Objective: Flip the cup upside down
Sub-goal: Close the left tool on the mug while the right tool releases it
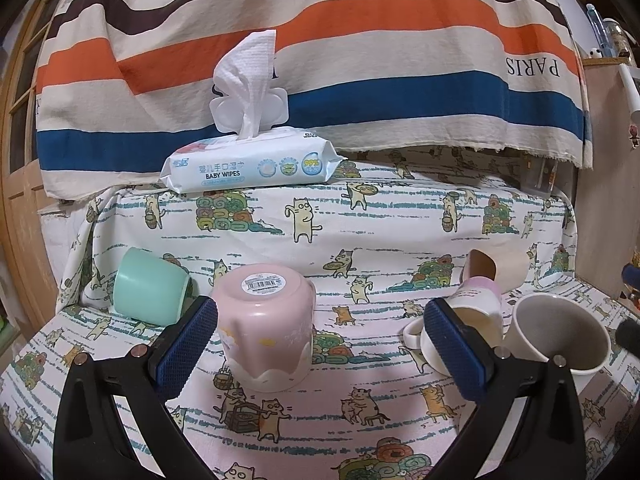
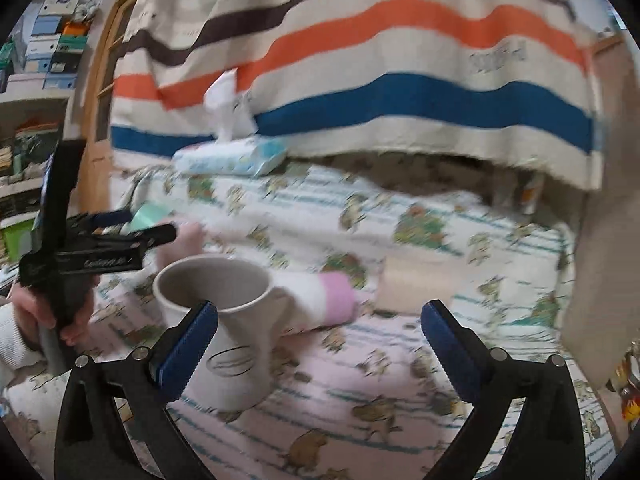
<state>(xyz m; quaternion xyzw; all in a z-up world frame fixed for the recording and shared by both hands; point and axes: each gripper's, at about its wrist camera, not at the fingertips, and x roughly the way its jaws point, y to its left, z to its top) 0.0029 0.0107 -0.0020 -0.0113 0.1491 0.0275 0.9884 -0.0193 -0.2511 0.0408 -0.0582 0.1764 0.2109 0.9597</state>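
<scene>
A: So, from the left, what lies on the cat-print cloth (image 1: 360, 216)?

B: A mint cup (image 1: 150, 290) on its side, mouth turned right and away. Just beside it the pink cup (image 1: 266, 328) stands mouth-down, long axis upright, barcode label on top.

A: And the left tongs (image 1: 320, 344)?

B: Spread wide. The left pad (image 1: 186, 344) sits close by the pink cup's wall; whether they touch, I cannot tell. Bare cloth lies between cup and right pad.

A: Further right?

B: A pink-banded mug (image 1: 476, 308) and a tan cup (image 1: 496, 270) both lie on their sides. The grey cup (image 2: 224, 324) stands upright, mouth up, near the front.

A: The right tongs (image 2: 320, 348)?

B: Also spread, with the left pad (image 2: 188, 352) in front of the grey cup and open cloth to its right. That view is blurred.
</scene>
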